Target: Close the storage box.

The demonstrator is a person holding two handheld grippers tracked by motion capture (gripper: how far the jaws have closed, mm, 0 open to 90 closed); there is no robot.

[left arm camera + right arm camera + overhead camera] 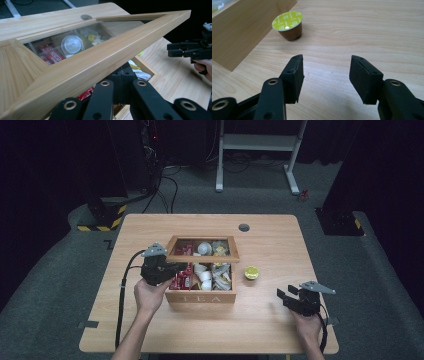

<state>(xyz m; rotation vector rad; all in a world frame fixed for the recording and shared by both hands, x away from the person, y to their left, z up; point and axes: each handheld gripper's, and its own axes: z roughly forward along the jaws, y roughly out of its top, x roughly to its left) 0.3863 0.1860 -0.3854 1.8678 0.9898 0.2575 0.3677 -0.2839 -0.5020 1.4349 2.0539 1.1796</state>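
Left gripper (172,268): fingers clenched on glass-paned wooden lid (105,58) of wooden tea box (200,296) (lid propped up).
Right gripper (325,75): fingers released, empty, above bench (270,320), near yellow-topped coffee capsule (288,25).

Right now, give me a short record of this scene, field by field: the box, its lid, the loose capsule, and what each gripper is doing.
box: wooden tea box at mid-table, compartments of sachets and capsules
lid: glass-paned lid raised partway, tilted
left gripper: left gripper shut on the lid's front edge, holding it up
capsule: capsule with a yellow-green top, upright on the table beside the box
right gripper: right gripper open, nothing between the pads, pointing toward the capsule but apart from it
table: light wood table
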